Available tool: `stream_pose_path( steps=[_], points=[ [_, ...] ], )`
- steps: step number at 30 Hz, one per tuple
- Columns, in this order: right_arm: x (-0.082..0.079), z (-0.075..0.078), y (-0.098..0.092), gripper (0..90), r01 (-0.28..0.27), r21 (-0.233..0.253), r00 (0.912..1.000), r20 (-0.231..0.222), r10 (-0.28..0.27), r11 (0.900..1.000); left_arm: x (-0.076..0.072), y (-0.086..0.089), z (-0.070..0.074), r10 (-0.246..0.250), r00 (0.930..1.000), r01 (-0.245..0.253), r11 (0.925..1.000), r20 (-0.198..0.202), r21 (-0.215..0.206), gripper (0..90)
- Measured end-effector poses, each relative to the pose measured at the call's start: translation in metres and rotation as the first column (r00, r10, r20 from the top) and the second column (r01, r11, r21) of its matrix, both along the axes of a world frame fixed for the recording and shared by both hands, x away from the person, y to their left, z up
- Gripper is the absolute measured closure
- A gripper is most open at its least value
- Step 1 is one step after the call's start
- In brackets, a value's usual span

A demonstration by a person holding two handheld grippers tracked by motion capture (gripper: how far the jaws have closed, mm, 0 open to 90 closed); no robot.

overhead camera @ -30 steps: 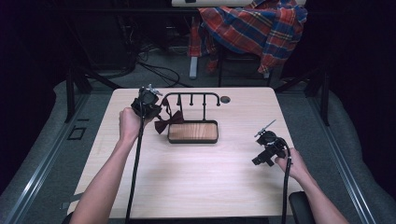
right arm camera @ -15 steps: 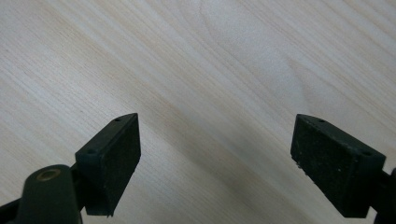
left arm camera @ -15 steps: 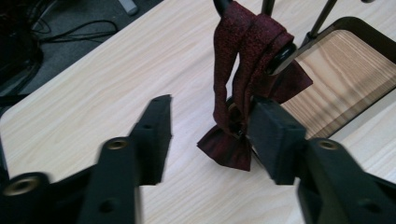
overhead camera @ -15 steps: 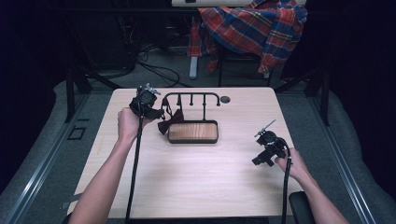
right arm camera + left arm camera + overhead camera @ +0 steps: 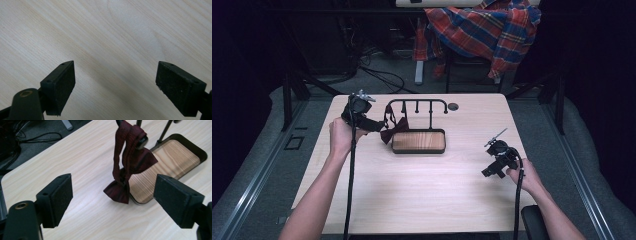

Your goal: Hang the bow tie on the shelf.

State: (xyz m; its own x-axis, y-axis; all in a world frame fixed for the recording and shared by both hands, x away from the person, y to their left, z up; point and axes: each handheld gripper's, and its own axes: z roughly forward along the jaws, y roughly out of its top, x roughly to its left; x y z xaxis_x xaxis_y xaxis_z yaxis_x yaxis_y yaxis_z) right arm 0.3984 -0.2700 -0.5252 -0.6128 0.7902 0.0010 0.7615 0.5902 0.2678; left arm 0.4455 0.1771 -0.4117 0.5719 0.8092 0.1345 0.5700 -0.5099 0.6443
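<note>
From my left gripper (image 5: 112,200), jaws spread wide and empty, the bow tie (image 5: 128,162) hangs at twelve o'clock, long axis vertical, from the rack's (image 5: 417,103) nine o'clock hook, its lower end by the wooden tray (image 5: 418,141). My right gripper (image 5: 495,165) (also wide, empty) hovers over bare table (image 5: 412,195), well apart.

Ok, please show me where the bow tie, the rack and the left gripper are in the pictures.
bow tie (image 5: 130,162), left gripper view, on the dark red folded fabric.
rack (image 5: 418,141), high view, on its wooden base.
left gripper (image 5: 112,200), left gripper view, midway between its open jaws.
</note>
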Motion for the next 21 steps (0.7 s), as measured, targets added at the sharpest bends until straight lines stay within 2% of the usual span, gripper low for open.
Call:
stream_pose_path(
  steps=[1,2,4,7,10,11,14,15,16,17,21],
  points=[
    [-0.002,-0.002,0.001,15.8,0.023,0.026,0.9995,0.019,-0.023,0.999,-0.003,0.001,0.0,0.005,1.0,-0.005,1.0,0.006,-0.001,15.6],
    [-0.002,-0.002,0.001,15.8,0.022,0.025,0.9996,0.02,-0.023,0.999,-0.006,0.003,0.0,0.0,1.0,0.0,1.0,0.001,0.0,15.2],
    [0.0,0.001,0.0,15.8,-0.009,-0.009,1.0,-0.003,0.009,1.0,-0.011,0.006,-0.001,0.005,1.0,-0.005,1.0,-0.003,-0.003,14.6],
    [-0.001,0.0,0.001,15.8,0.002,0.006,1.0,0.007,-0.002,1.0,-0.016,0.01,-0.002,0.009,0.9999,-0.009,1.0,-0.007,-0.003,13.6],
    [0.0,0.001,0.001,15.8,-0.011,-0.01,0.9999,-0.005,0.011,1.0,-0.027,0.018,-0.006,0.015,0.9995,-0.015,0.9999,-0.03,-0.006,12.1],
    [-0.002,-0.002,0.002,15.8,0.015,0.02,0.9998,0.014,-0.015,1.0,-0.03,0.02,-0.007,0.018,0.9991,-0.019,0.9998,-0.037,-0.011,11.8],
    [0.0,0.001,0.001,15.8,-0.015,-0.014,0.9999,-0.008,0.015,1.0,-0.036,0.024,-0.011,0.026,0.9987,-0.027,0.9996,-0.043,-0.01,10.9],
    [0.0,0.001,0.001,15.8,-0.016,-0.014,0.9999,-0.007,0.015,1.0,-0.039,0.026,-0.013,0.031,0.9985,-0.032,0.9995,-0.045,-0.009,10.7],
    [-0.002,-0.002,0.002,15.8,0.011,0.013,0.9999,0.012,-0.011,1.0,-0.042,0.028,-0.014,0.033,0.9979,-0.033,0.9994,-0.056,-0.009,10.3],
    [-0.002,-0.002,0.002,15.8,0.005,0.001,0.9999,0.012,-0.005,1.0,-0.048,0.033,-0.018,0.042,0.9971,-0.043,0.999,-0.063,-0.012,9.0],
    [-0.002,-0.002,0.003,15.8,-0.011,-0.011,0.9999,0.006,0.011,1.0,-0.057,0.039,-0.025,0.053,0.9951,-0.054,0.9984,-0.083,-0.018,6.5]
  ],
)
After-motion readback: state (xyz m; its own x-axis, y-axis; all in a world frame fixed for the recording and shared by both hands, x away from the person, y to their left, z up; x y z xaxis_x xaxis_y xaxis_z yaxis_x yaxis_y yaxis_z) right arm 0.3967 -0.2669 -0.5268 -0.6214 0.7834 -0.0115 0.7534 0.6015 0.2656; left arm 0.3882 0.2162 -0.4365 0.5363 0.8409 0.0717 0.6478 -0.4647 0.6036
